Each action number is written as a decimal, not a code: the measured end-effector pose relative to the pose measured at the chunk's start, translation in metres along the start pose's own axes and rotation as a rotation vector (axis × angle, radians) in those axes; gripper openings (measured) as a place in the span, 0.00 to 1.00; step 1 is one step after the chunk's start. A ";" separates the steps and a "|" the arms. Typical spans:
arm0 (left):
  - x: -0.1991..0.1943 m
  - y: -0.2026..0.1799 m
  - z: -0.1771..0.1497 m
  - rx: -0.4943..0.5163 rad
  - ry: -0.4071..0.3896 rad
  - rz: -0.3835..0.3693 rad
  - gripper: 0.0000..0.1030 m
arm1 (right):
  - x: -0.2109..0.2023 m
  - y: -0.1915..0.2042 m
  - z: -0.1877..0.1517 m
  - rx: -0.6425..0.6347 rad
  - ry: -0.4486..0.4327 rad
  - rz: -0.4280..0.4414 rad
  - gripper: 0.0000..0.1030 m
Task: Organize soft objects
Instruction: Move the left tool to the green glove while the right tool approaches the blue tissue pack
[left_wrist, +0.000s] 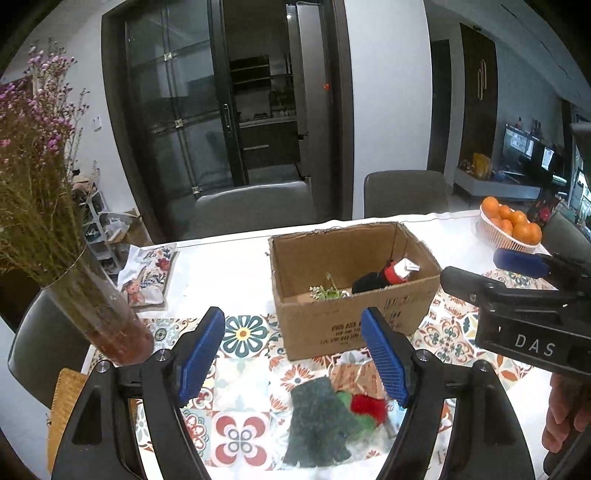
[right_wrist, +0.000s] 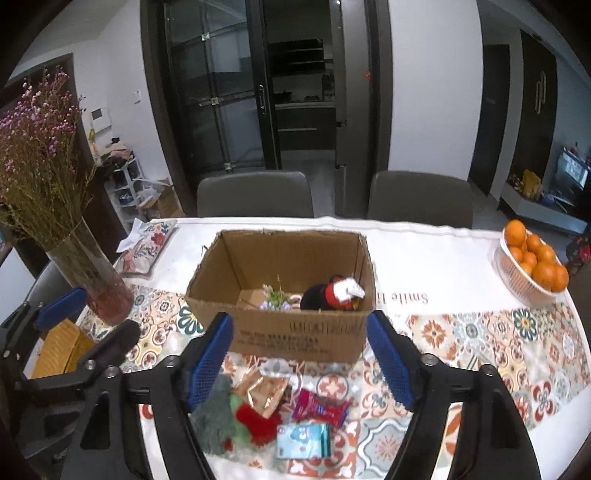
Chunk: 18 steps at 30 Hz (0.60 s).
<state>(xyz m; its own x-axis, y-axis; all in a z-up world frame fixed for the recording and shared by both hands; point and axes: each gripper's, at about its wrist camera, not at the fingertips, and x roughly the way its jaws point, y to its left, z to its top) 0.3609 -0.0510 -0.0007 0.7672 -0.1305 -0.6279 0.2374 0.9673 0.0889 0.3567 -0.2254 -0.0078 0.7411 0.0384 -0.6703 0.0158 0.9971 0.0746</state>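
Note:
An open cardboard box (left_wrist: 354, 295) (right_wrist: 295, 332) stands on the patterned tablecloth. It holds a black and red plush toy (left_wrist: 373, 280) (right_wrist: 325, 295) and a small flower sprig (left_wrist: 327, 293) (right_wrist: 277, 297). In front of the box lie a dark green knitted glove (left_wrist: 317, 424) (right_wrist: 214, 417) and a red and green fuzzy piece (left_wrist: 367, 408) (right_wrist: 255, 417). My left gripper (left_wrist: 291, 317) hangs open above the glove, holding nothing. My right gripper (right_wrist: 301, 321) is open too, above several snack packets (right_wrist: 314, 410), and empty.
A glass vase of dried flowers (left_wrist: 99, 314) (right_wrist: 96, 291) stands at the left, close to the left gripper. A white basket of oranges (left_wrist: 509, 229) (right_wrist: 532, 266) sits far right. A flowered pouch (left_wrist: 147, 273) lies behind the vase. Two grey chairs stand behind the table.

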 end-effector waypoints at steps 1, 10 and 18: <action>-0.002 0.000 -0.004 0.002 -0.001 0.007 0.74 | 0.000 0.000 -0.003 0.006 0.007 0.000 0.75; -0.008 0.003 -0.041 -0.031 0.056 -0.021 0.74 | -0.001 0.004 -0.038 0.019 0.072 0.000 0.79; -0.003 0.001 -0.071 -0.049 0.133 -0.064 0.74 | 0.001 0.005 -0.070 0.001 0.117 -0.021 0.79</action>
<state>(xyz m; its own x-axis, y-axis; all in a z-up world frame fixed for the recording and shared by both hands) 0.3160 -0.0341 -0.0537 0.6651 -0.1655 -0.7282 0.2514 0.9678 0.0096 0.3106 -0.2152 -0.0604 0.6572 0.0252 -0.7533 0.0312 0.9977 0.0605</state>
